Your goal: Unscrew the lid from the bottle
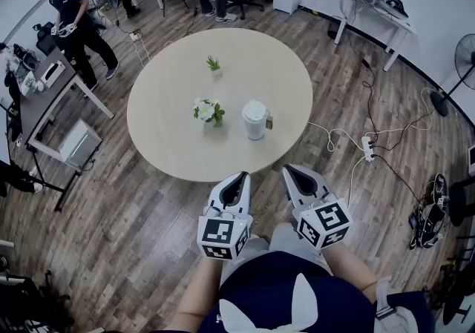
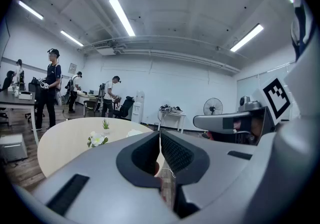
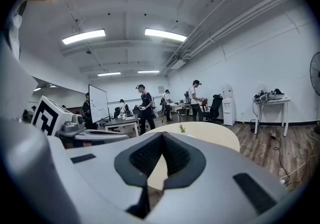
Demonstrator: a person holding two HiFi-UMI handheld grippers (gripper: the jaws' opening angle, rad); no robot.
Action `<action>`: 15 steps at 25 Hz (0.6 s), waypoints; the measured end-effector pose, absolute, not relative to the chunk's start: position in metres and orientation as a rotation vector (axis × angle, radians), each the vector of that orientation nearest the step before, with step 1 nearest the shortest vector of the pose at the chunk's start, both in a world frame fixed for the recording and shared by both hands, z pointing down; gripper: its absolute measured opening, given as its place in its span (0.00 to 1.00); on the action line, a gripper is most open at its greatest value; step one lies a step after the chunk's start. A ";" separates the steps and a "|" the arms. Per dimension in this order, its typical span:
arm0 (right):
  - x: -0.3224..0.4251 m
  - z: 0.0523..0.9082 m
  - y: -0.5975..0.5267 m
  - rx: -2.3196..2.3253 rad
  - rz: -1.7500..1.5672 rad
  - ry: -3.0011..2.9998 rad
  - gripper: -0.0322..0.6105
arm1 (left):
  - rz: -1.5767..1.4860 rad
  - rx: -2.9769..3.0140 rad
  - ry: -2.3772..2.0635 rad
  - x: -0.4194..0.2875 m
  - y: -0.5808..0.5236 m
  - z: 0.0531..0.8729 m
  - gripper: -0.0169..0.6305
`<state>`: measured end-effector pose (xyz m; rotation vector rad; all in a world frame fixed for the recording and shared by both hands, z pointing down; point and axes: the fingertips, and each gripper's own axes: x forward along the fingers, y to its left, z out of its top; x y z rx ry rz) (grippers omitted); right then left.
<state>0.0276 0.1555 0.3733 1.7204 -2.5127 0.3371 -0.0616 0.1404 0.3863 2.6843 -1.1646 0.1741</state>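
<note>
Both claws are pinched closed and empty: the left gripper [image 1: 240, 177] and right gripper [image 1: 291, 170] hang at the round table's [image 1: 171, 153] near edge, well short of the white bottle [image 1: 254, 122] standing mid-table, lid [image 1: 254, 110] on. Twisting it unbraced could, I reckon, tip it into the flowers [image 1: 208, 111] at its left.

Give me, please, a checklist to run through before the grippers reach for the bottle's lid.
1. White bottle upright on the round table: ok.
2. Lid on the bottle: ok, it sits on top.
3. Left gripper open for a grasp: not ok; its jaws are shut with nothing between them, short of the table.
4. Right gripper open for a grasp: not ok; shut and empty too.
5. Room around the bottle: ok; the flowers stand to its left, apart from it.
6. How tightly the lid is screwed on: cannot tell.
</note>
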 end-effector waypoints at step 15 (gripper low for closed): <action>0.043 0.400 0.134 1.655 0.379 -2.475 0.06 | 0.204 2.642 -1.174 -0.049 0.116 0.407 0.07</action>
